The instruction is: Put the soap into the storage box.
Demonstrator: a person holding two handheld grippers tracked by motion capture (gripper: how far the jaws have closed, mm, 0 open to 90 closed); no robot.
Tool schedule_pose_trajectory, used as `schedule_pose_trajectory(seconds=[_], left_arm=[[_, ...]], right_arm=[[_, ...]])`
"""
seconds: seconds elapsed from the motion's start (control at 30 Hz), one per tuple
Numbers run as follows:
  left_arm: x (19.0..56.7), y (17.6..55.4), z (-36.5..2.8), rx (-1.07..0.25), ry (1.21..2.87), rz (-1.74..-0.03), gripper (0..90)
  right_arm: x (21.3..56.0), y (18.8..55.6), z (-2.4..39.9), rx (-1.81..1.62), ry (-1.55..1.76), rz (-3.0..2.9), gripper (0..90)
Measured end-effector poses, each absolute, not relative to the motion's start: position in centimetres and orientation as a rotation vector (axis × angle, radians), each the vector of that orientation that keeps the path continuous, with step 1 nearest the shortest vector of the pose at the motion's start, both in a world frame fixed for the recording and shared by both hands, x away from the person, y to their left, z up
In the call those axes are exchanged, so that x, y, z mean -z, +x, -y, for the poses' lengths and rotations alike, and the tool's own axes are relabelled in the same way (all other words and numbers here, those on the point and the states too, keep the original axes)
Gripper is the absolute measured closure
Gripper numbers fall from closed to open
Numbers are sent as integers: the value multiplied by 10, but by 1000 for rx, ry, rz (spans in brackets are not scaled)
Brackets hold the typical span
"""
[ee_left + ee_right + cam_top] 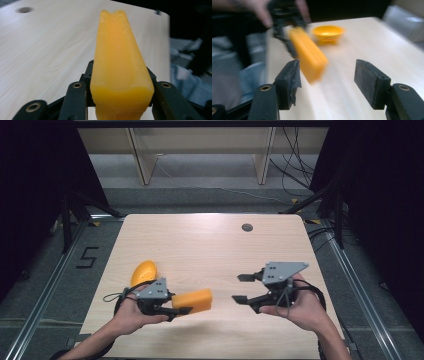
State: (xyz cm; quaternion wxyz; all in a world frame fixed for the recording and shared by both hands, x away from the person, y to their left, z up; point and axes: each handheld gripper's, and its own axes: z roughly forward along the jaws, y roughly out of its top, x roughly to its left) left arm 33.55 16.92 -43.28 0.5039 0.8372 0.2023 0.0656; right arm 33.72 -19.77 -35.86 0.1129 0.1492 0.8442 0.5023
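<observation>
On the floor (pixel 55 270) reads "5" (pixel 88 257); left tongs (pixel 182 310) clench orange block (pixel 196 300), right tongs (pixel 240 287) released.

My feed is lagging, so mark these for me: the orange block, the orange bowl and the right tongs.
orange block (pixel 120 62), left gripper view, middle of its long top face.
orange bowl (pixel 327 32), right gripper view, its inner hollow.
right tongs (pixel 327 82), right gripper view, midway between the open pads.

Near end of the orange block (pixel 120 75) cut off below, between the jaws; motion-blurred from the right gripper view.
</observation>
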Motion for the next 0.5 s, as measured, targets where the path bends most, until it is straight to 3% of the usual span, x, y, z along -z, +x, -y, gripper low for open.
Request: schedule_pose_trajectory(seconds=[0.13,0.5], left_arm=[[428,323,-199,-319,1924,-699,603],[421,314,-232,-452,1828,-844,603]], right_arm=[[378,337,226,-1373,728,-2331,417],[414,340,243,-1228,957,-2247,439]])
